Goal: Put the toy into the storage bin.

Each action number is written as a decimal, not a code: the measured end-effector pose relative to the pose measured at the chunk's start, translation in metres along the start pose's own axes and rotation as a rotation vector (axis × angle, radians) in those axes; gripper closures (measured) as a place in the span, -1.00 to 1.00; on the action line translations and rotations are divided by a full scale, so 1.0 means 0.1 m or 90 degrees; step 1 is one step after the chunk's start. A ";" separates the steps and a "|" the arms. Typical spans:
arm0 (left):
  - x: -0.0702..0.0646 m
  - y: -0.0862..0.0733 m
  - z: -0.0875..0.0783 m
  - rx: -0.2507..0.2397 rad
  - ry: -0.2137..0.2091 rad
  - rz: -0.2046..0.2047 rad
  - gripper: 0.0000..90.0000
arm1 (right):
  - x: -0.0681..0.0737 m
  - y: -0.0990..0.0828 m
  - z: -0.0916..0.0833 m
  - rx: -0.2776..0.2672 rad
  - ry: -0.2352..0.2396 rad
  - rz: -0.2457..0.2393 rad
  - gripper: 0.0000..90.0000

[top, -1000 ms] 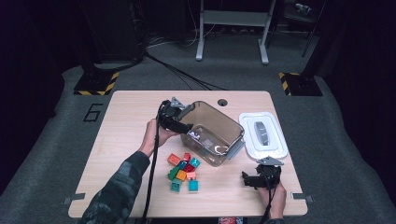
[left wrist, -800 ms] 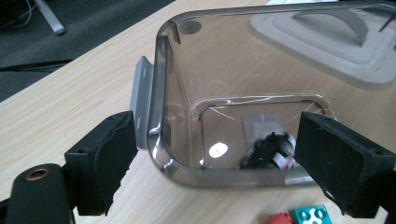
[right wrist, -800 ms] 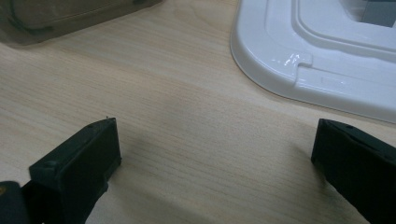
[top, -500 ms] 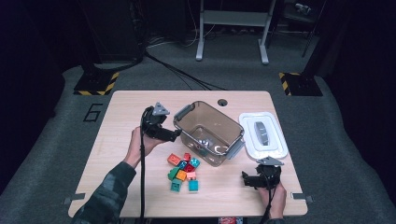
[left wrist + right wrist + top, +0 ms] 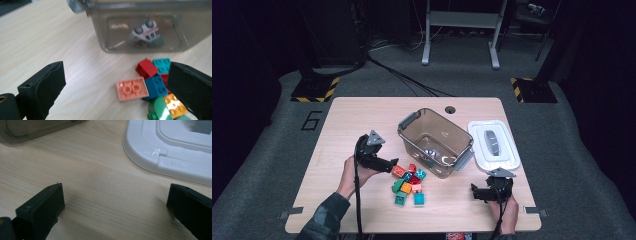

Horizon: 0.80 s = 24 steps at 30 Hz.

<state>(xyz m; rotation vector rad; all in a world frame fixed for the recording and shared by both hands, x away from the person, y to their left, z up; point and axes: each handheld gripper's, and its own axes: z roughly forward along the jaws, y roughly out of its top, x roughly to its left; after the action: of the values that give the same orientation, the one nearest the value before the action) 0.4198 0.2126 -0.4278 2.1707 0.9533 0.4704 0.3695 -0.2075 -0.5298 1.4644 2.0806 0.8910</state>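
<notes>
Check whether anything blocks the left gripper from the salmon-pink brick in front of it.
Nothing visible does. The left gripper has just been opening, nothing between its jaws, and only bare table lies before the salmon-pink brick, at the pile's near edge.

A large "6" (image 5: 311,120) is marked on the grey floor (seemingly painted) left of the table (image 5: 347,120).

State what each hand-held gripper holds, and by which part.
Nothing is held. The left hand-held gripper has just been opening over the salmon brick, not touching it; the right hand-held gripper is open over bare table.

Probably a lab: hazard-striped floor blocks (image 5: 315,89), loose cables (image 5: 402,80), dim surroundings.
</notes>
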 end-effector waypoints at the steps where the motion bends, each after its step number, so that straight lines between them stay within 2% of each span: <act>1: -0.01 -0.05 0.02 0.006 -0.003 -0.001 -0.96 | 0.00 0.00 0.00 0.000 0.000 0.000 -0.98; 5: -0.09 -0.21 0.11 0.028 -0.012 -0.002 -1.00 | 0.00 0.00 0.00 0.000 0.000 0.000 -0.98; 7: -0.13 -0.28 0.15 0.041 -0.027 -0.005 -1.00 | 0.00 0.00 0.00 0.000 0.000 0.000 -0.98; 12: -0.25 -0.42 0.25 0.048 -0.046 -0.017 -0.96 | 0.00 0.00 0.00 0.000 0.000 0.000 -0.98; 13: -0.27 -0.44 0.26 0.045 -0.048 -0.021 -0.92 | 0.00 0.00 0.00 0.000 0.000 0.000 -0.98; 14: -0.28 -0.46 0.26 0.054 -0.049 -0.010 -0.84 | 0.00 0.00 0.00 0.000 0.000 0.000 -0.98; 15: -0.31 -0.47 0.28 0.052 -0.048 -0.014 -0.74 | 0.00 0.00 0.00 0.000 0.000 0.000 -0.98; 16: -0.33 -0.49 0.28 0.058 -0.044 -0.013 -0.51 | 0.00 0.00 0.00 0.000 0.000 0.000 -0.98; 17: -0.35 -0.50 0.29 0.056 -0.047 -0.015 -0.37 | 0.00 0.00 0.00 0.000 0.000 0.000 -0.98; 19: -0.37 -0.52 0.29 0.050 -0.063 -0.022 -0.29 | 0.00 0.00 0.00 0.000 -0.001 0.000 -0.98; 22: -0.39 -0.50 0.29 0.057 -0.072 -0.005 -0.22 | -0.01 0.00 0.00 -0.001 -0.001 -0.004 -0.98; 24: -0.42 -0.50 0.30 0.059 -0.079 -0.010 -0.19 | -0.01 0.00 0.00 -0.002 -0.002 -0.004 -0.98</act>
<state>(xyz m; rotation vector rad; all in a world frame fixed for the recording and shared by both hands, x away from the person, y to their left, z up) 0.3848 0.1914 -0.4863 2.2447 0.9390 0.2861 0.3699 -0.2080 -0.5299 1.4563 2.0799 0.8883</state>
